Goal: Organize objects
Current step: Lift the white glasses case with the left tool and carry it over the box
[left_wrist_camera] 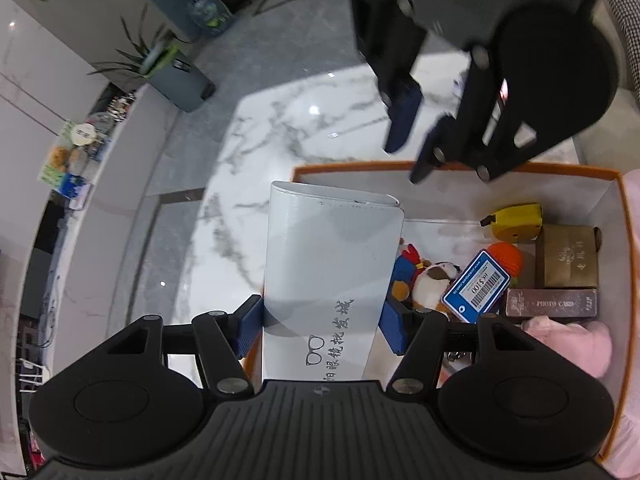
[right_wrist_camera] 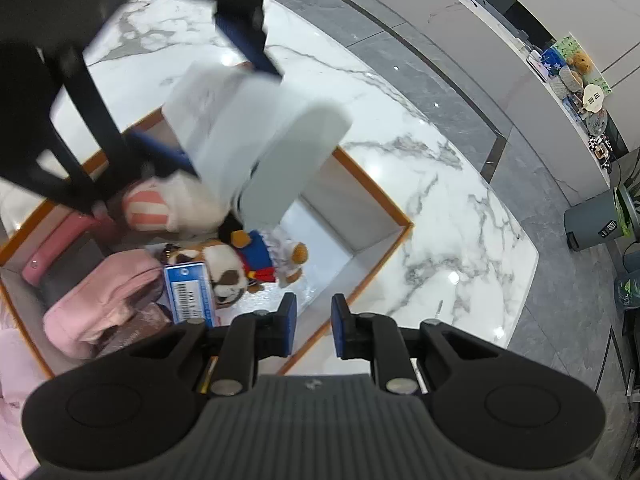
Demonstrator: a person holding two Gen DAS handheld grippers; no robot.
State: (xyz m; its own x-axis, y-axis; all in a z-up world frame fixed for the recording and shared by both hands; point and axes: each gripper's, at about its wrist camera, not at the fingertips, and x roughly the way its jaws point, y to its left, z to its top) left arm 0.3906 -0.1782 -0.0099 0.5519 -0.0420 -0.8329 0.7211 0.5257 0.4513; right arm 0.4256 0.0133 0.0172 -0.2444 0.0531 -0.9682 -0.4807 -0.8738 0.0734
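Observation:
My left gripper point(left_wrist_camera: 322, 328) is shut on a long white glasses case point(left_wrist_camera: 328, 264) printed with a spectacles logo, its blue pads pressing both long sides. The case hangs over the left edge of an orange-rimmed white box point(left_wrist_camera: 440, 168). In the right wrist view the case point(right_wrist_camera: 256, 128) is blurred above the box's rim point(right_wrist_camera: 376, 188). My right gripper point(right_wrist_camera: 314, 326) has only a narrow gap between its pads and nothing in it. It hovers over the box's near corner, and in the left wrist view the right gripper point(left_wrist_camera: 414, 140) is above the far rim.
The box holds a plush dog point(left_wrist_camera: 434, 284), a blue barcode tag point(left_wrist_camera: 476, 286), a yellow tape measure point(left_wrist_camera: 516, 222), an orange ball point(left_wrist_camera: 506, 258), two brown boxes point(left_wrist_camera: 566, 258) and a pink pouch point(left_wrist_camera: 572, 344). It stands on a marble table point(left_wrist_camera: 280, 128). A grey bin point(left_wrist_camera: 180, 80) is on the floor.

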